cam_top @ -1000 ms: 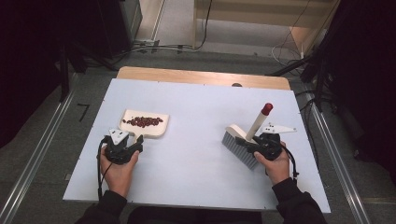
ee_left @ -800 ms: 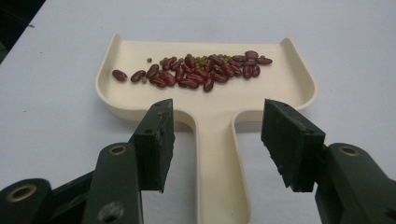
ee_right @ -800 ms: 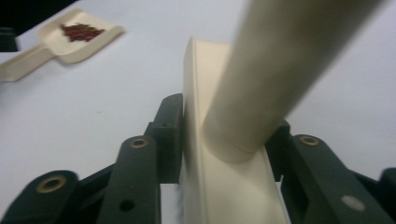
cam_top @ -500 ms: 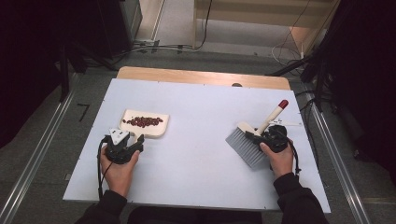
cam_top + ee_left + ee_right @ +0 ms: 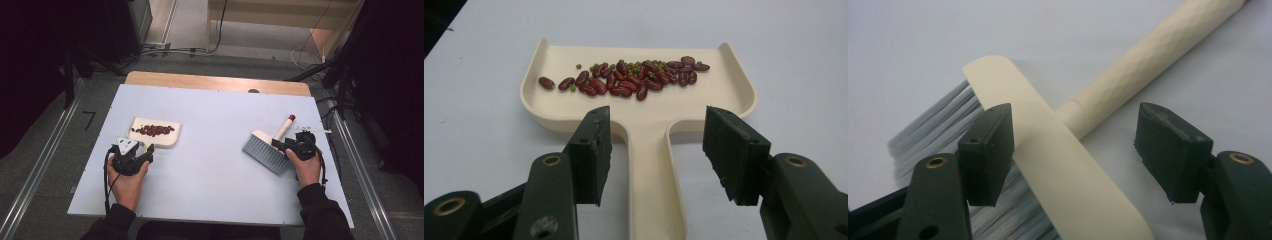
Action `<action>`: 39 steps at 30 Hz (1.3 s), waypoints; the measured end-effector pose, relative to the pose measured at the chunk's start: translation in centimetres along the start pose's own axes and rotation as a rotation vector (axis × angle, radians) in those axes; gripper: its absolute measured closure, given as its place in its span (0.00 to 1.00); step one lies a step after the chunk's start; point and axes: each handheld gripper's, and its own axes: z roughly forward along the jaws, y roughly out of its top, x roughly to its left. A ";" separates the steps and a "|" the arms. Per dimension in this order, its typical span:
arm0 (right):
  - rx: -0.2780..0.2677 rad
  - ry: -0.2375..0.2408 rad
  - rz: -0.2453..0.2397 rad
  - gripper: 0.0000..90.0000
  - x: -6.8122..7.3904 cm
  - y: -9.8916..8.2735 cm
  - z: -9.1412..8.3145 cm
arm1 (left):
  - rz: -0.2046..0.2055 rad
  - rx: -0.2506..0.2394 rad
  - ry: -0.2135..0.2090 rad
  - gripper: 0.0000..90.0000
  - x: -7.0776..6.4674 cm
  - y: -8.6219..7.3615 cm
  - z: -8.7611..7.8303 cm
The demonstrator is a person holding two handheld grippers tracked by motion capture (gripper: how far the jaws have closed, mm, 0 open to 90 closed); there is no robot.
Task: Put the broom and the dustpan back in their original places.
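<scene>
Two tools lie on the surface (image 5: 215, 115) in the high view; the dustpan (image 5: 154, 132) sits at the left with beans (image 5: 152, 130) gathered in its tray, and the brush (image 5: 270, 145) lies flat at the right, bristles toward the person; no loose beans show on the surface, so the sweeping appears complete. The left claw (image 5: 142, 150) sits at the dustpan handle; the right claw (image 5: 284, 145) rests beside the brush handle.

In the left gripper view, the left claw (image 5: 654, 150) is spread, one jaw to either side of the dustpan (image 5: 649, 100) handle, pads not touching it; red beans (image 5: 624, 80) and small green ones lie in a row across the tray.

In the right gripper view, the right claw (image 5: 1073, 150) has just been opening and now stands spread; the brush (image 5: 1058, 145) lies between the jaws, released. Judged remaining: grip the dustpan and empty it.
</scene>
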 end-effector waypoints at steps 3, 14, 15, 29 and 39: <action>0.003 -0.035 0.000 0.33 -0.1 0.1 -0.1 | 0.000 -0.003 0.000 0.52 0.0 0.0 0.0; -0.003 -0.136 -0.016 0.33 0.8 1.0 0.3 | -0.006 -0.008 0.000 0.52 0.0 0.1 -0.1; -0.004 -0.146 -0.022 0.33 0.8 1.1 0.4 | -0.005 -0.009 -0.001 0.52 0.1 0.1 -0.1; 0.014 -0.240 -0.005 0.35 0.9 2.1 2.6 | -0.005 -0.012 -0.006 0.52 0.1 0.1 0.0; 0.051 -0.251 -0.066 0.56 2.0 2.6 3.3 | -0.009 -0.016 -0.012 0.52 0.2 0.1 -0.1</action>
